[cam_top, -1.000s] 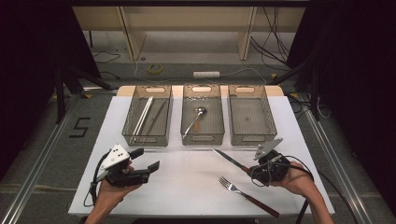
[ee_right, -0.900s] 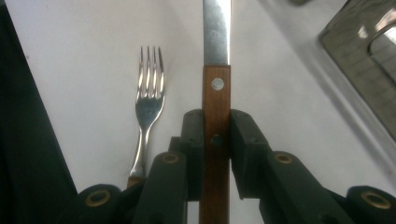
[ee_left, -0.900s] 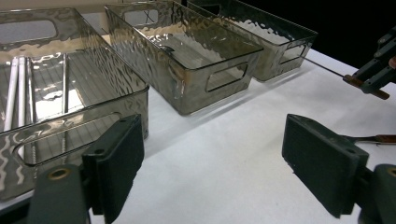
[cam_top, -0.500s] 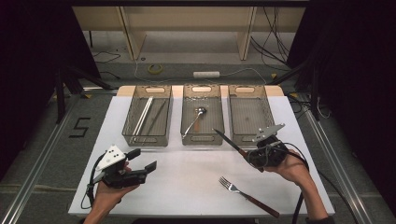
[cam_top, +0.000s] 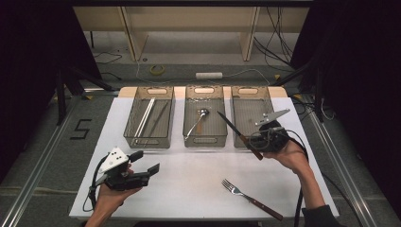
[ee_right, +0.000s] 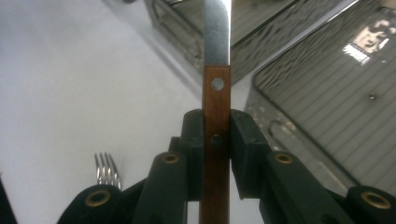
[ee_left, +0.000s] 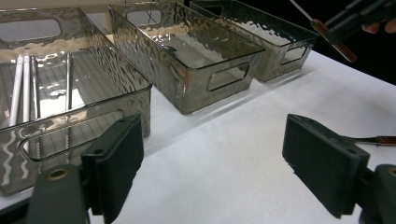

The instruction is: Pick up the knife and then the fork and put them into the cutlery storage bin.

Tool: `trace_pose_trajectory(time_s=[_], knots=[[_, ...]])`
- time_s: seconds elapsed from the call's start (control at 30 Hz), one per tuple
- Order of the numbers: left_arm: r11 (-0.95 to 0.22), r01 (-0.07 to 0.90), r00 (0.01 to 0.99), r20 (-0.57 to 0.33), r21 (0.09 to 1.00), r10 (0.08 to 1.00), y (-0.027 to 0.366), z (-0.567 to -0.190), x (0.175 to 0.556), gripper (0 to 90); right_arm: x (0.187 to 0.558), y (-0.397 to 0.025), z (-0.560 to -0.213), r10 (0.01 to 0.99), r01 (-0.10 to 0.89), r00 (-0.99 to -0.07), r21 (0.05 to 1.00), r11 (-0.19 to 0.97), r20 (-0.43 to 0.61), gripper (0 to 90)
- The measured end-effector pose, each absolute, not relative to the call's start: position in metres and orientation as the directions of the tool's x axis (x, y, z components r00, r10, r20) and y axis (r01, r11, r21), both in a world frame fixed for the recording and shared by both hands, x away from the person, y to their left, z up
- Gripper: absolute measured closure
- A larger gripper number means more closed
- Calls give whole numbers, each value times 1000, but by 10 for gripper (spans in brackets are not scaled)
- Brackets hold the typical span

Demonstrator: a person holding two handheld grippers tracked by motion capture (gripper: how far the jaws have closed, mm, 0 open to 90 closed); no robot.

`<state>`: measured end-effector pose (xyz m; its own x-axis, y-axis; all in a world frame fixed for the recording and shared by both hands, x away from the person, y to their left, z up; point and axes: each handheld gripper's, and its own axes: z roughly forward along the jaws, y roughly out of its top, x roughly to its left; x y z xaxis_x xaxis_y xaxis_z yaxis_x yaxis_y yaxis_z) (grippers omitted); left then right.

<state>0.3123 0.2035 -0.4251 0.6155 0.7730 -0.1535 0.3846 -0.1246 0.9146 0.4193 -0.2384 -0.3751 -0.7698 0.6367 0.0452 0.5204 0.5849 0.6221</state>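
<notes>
Above the near end of the right-hand tray (cam_top: pixel 252 111), the right gripper (cam_top: pixel 257 142) has lifted the clamped knife (cam_top: pixel 239 134) off the table, likely for binning, while the left gripper (cam_top: pixel 142 166) waits wide open.

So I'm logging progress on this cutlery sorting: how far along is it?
Partly done. The left bin already holds long thin utensils, and the middle bin holds a spoon. In hand: the right tool grips a knife by its wooden handle, raised near the right bin. Left: the fork lies on the table; the left tool is open.
</notes>
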Motion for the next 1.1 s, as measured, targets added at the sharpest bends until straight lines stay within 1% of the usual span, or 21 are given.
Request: trace_pose_trajectory(time_s=[0.53,1.1], knots=[[-116,379,616,-157,918,772,204,-425,313,178,461,-237,-362,730,590,-681,634,500,57,770],[-105,368,622,-160,924,767,203,-423,312,162,493,-245,-373,822,672,-565,618,408,72,770]])
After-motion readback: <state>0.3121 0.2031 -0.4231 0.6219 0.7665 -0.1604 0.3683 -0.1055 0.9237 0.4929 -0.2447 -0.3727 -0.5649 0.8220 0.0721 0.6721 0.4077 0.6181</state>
